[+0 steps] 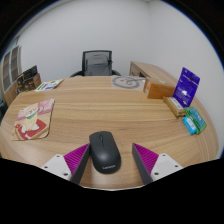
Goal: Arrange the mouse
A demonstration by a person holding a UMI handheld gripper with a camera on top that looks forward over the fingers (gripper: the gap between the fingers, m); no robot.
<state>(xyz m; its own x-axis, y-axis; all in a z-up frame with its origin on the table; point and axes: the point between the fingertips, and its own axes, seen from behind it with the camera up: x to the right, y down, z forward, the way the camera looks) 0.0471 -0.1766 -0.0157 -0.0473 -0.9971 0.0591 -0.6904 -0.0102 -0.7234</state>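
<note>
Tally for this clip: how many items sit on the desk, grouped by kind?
Computer mouse, between the open gripper fingers: 1
Mouse mat: 1
Coiled cable: 1
Boxes and packets: purple box, teal packet, wooden box: 3
Total: 6

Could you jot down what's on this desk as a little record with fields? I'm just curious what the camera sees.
surface: round wooden table
main item: black mouse, lying between the fingers
tool: open, a gap each side of the mouse
left of mouse: Santa picture card
right side: purple box, teal pack
far side: coiled cable, office chair
</note>
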